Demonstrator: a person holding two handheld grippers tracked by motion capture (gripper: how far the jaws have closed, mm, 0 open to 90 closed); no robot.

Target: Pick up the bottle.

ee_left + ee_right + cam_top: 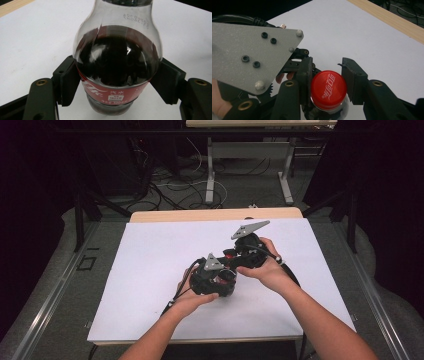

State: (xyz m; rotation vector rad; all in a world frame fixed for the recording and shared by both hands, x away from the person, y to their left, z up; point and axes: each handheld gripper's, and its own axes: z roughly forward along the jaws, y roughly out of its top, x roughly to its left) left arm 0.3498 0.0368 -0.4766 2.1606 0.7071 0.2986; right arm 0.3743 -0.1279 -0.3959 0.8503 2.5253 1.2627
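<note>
Here, mid-surface: a small cola bottle [117,72] stands on the white surface [150,270], roughly at its middle, pinned between two hand-held tools. Left claw [117,82]: jaws closed on the bottle's lower body, pads pressing the red label band from either side; dark liquid fills the bulge up to the shoulder, clear glass-like neck above. In the high view the left claw [212,280] sits low and close to the person, left hand [192,297] cupped under it. Right claw [328,82]: jaws brought in around the red cap [328,88], the left pad hard against the cap's side, the right pad at or just off its edge; contact on that side hard to confirm, though the jaws look as tight as the cap allows, so I read it as a grip. In the high view the right claw [240,255] comes in from above and behind the bottle, right hand [267,267] wrapped round its body. Judgement on progress: the work looks like opening the bottle. Done so far: bottle steadied, cap seized. Cap sits level and fully down on the neck, no gap or tilt visible, so the unscrewing seems not yet begun or barely so. Left to do: twist the cap free, lift it off, set it down.
</note>
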